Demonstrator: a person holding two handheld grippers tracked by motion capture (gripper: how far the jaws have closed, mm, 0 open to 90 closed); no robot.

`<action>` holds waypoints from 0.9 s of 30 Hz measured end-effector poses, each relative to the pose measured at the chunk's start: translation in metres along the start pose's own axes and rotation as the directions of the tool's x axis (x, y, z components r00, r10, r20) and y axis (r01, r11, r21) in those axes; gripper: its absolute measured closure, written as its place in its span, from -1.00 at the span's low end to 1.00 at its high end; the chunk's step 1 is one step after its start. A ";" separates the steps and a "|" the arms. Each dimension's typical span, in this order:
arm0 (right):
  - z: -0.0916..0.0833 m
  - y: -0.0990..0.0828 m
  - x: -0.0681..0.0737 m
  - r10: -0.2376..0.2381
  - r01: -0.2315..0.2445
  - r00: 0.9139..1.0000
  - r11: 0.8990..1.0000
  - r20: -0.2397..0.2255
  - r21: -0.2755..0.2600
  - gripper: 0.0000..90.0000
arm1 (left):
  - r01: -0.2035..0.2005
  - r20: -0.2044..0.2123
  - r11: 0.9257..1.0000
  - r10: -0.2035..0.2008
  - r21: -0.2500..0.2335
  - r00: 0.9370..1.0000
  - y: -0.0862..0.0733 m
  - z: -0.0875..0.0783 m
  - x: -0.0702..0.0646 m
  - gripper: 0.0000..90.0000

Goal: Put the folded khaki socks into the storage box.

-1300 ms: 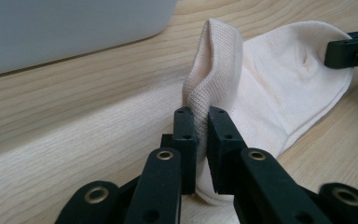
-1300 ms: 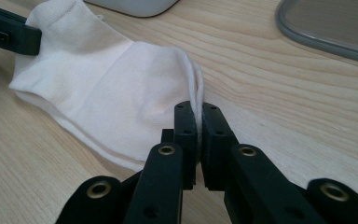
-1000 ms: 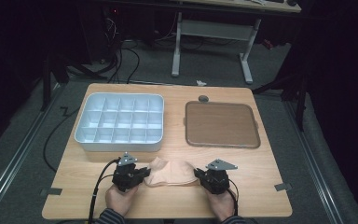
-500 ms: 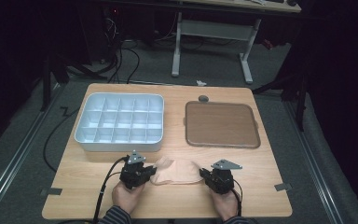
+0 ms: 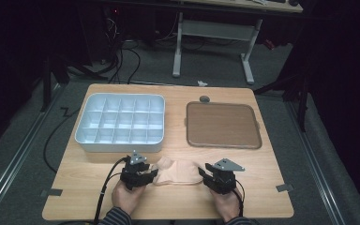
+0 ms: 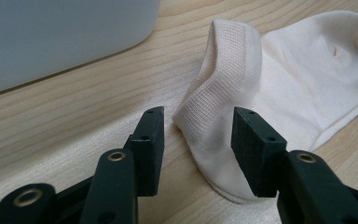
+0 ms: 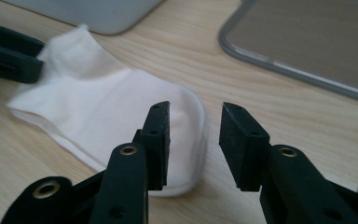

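Note:
A pale cream sock [image 5: 178, 171] lies flat near the table's front edge, between the two hands. My left gripper [image 5: 153, 174] stands open at its ribbed cuff end; in the left gripper view the cuff [image 6: 214, 112] rises between the two black jaws [image 6: 198, 140]. At the sock's toe end my right gripper [image 5: 202, 177] is open too. In the right gripper view the rounded toe [image 7: 186, 121] sits just ahead of the jaws' gap [image 7: 195, 140], and the left gripper's jaws [image 7: 9, 53] show at the far left.
A white compartment tray [image 5: 121, 123] sits at the back left, its wall close behind the sock [image 6: 51, 42]. A brown flat tray [image 5: 222, 124] with a grey rim lies at the back right. A small grey knob [image 5: 205, 99] rests behind it.
Both grippers have slid a little toward the front edge and inward on the sock's ends. The sock has shifted slightly with them.

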State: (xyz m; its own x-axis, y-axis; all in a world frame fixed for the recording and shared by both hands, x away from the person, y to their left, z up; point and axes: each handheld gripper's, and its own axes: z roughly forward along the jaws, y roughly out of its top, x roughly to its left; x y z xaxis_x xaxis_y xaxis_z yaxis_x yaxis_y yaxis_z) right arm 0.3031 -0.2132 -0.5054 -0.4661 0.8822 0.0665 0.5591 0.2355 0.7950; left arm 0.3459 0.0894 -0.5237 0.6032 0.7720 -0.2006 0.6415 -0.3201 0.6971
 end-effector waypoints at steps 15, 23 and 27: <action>0.050 0.016 0.059 -0.050 0.068 0.976 0.994 -0.210 0.081 0.94 | -0.040 -0.019 0.999 0.040 0.008 0.999 -0.002 0.002 -0.003 0.23; 0.061 0.011 0.065 -0.066 0.093 0.977 0.988 -0.204 0.124 0.98 | -0.033 -0.023 0.999 0.033 0.007 0.999 -0.002 0.002 -0.004 0.30; 0.061 0.010 0.066 -0.085 0.109 0.977 0.987 -0.196 0.117 0.98 | -0.032 -0.024 0.999 0.032 0.004 0.999 -0.001 0.004 -0.005 0.39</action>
State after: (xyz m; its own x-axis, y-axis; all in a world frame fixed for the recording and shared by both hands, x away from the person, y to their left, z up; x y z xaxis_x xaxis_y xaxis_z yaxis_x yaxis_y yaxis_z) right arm 0.3192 -0.1277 -0.5300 -0.6372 0.7620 0.1156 0.5813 0.3767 0.7212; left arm 0.3438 0.0838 -0.5260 0.6117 0.7744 -0.1617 0.6238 -0.3464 0.7007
